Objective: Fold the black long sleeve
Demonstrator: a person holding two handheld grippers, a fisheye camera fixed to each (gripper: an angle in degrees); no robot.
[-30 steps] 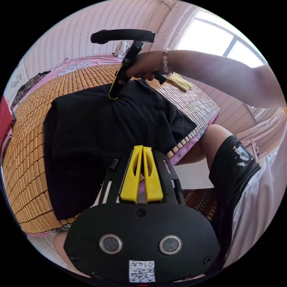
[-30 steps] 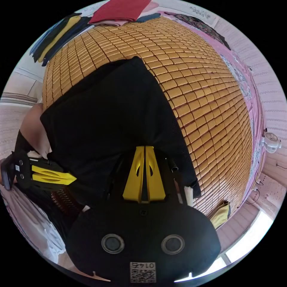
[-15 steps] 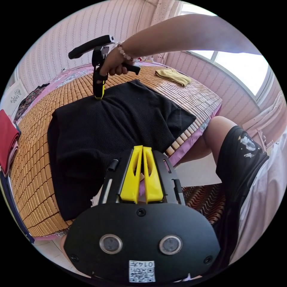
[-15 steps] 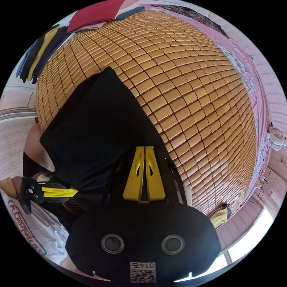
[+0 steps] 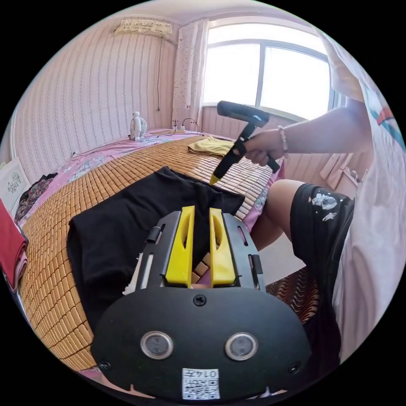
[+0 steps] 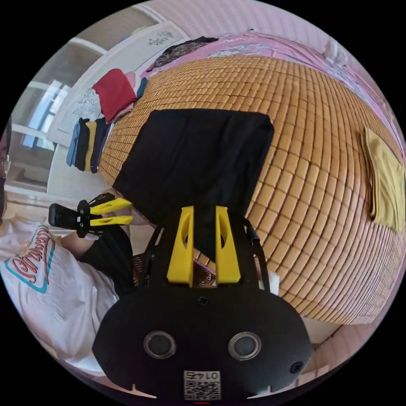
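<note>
The black long sleeve (image 5: 127, 220) lies folded into a flat rectangle on the bamboo mat (image 5: 55, 279), near the bed's front edge. My left gripper (image 5: 202, 210) hovers open above its near edge with nothing between the yellow jaws. In the left gripper view a hand holds the right gripper (image 5: 212, 181) just above the garment's far right corner. In the right gripper view the black long sleeve (image 6: 194, 156) is beyond my open, empty right gripper (image 6: 205, 209). The left gripper (image 6: 129, 211) shows there too, off the bed's edge, jaws apart.
A yellow garment (image 6: 385, 186) lies on the mat to the right. Folded red clothes (image 6: 114, 93) and a stack of dark and blue clothes (image 6: 86, 144) sit at the far end. A small fan (image 5: 137, 125) stands by the wall. The person's leg (image 5: 283, 203) is against the bed edge.
Both grippers were shut on the black garment's edges; now both are open and lifted off it. The right gripper has come from the far side back toward the near right corner.
</note>
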